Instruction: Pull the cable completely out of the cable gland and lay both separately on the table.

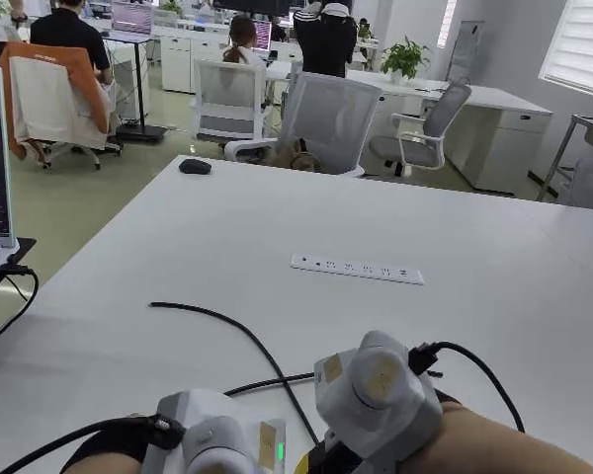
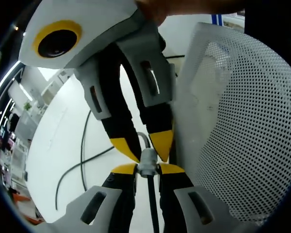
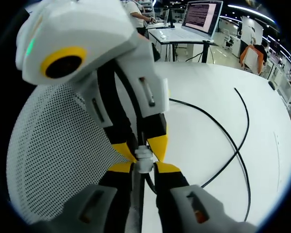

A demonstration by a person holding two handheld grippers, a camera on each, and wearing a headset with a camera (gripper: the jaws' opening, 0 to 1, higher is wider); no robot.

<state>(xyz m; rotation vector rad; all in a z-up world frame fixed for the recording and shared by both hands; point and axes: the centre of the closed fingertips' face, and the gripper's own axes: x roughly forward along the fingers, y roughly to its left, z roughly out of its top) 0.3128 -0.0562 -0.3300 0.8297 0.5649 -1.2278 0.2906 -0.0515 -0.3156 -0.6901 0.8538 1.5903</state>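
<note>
Left tongs [image 2: 147,169] and right tongs [image 3: 144,167] both clamped on the cable gland [image 2: 147,162], tip to tip. Cable [image 2: 153,208] still threaded through it (slack on table [image 1: 455,217] beyond). Pull-out, laying-down: outstanding.

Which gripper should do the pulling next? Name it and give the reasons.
Right, probably. The right gripper looks shut on the cable just beside the cable gland, and the cable's long slack runs off its side across the table. The left gripper clamps the gland, so it can anchor.
</note>
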